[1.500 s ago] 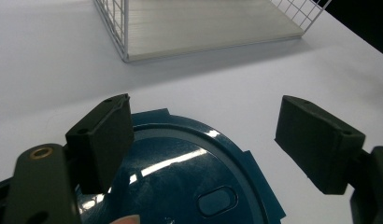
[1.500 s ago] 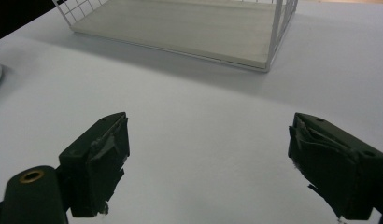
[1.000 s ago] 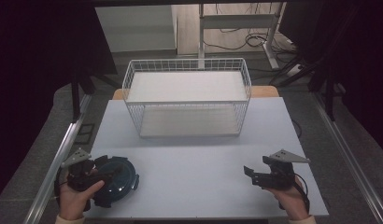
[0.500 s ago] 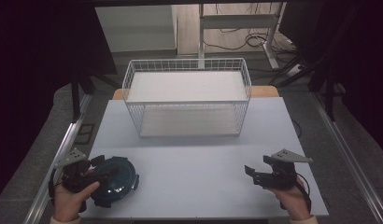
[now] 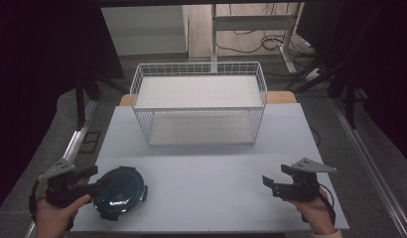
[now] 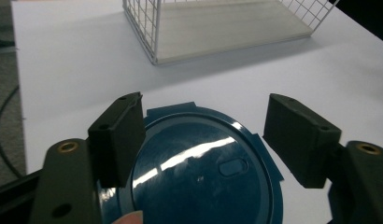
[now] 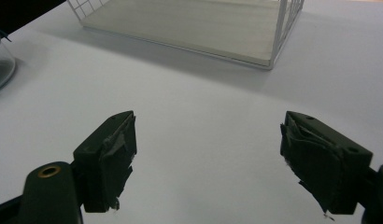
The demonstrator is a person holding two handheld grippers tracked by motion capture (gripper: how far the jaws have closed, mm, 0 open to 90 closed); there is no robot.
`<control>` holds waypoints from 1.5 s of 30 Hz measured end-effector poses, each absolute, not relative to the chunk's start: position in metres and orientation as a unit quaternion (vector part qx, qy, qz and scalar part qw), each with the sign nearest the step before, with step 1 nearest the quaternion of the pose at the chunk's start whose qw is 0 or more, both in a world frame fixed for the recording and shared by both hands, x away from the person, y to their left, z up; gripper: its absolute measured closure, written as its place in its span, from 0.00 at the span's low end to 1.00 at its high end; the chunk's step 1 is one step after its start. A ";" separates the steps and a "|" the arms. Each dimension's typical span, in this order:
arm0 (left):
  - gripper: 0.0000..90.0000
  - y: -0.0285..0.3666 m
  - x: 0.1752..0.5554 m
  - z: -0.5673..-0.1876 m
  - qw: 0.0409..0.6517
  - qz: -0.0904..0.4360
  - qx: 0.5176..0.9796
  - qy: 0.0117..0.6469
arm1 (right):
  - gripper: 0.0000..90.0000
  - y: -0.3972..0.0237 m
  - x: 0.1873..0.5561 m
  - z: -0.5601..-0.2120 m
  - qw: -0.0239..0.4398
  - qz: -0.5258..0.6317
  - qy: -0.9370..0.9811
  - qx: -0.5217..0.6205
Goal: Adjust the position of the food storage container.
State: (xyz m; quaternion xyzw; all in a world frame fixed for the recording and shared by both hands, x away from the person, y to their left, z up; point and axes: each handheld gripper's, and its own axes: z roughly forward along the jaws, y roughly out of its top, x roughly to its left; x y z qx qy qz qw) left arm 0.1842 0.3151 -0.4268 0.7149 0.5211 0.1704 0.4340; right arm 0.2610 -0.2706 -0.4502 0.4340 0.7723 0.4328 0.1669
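Observation:
A round container with a dark blue lid (image 5: 119, 192) sits at the table's front left. In the left gripper view the glossy lid (image 6: 203, 172) lies just below and between the jaws. My left gripper (image 5: 95, 179) is at the container's left rim, open (image 6: 206, 112), its jaws standing wide apart and gripping nothing. My right gripper (image 5: 275, 174) hovers over bare table at the front right, also open (image 7: 208, 123) and empty. From the right gripper view, the container's clear glass side (image 7: 0, 65) shows at the far left edge.
A white wire basket (image 5: 199, 106) with a pale wooden floor stands at the back centre of the white table (image 5: 211, 198). Its near corner (image 6: 154, 58) is a short way beyond the lid. Dark floor, rails and cables surround the table.
My left gripper has drawn back to the left, from over the lid to its left rim. The container and the right gripper have barely moved.

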 end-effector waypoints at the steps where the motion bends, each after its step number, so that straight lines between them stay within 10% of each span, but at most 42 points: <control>1: 0.35 0.315 0.182 -0.426 0.431 0.171 0.718 0.519 | 0.20 -0.271 0.261 -0.450 0.168 0.433 0.773 0.433; 20: 0.99 0.350 0.156 -0.450 0.384 0.162 0.728 0.545 | 0.20 -0.273 0.264 -0.455 0.168 0.416 0.778 0.440; 45: 1.00 0.362 0.152 -0.505 0.350 0.106 0.727 0.582 | 0.20 -0.274 0.266 -0.463 0.166 0.396 0.783 0.450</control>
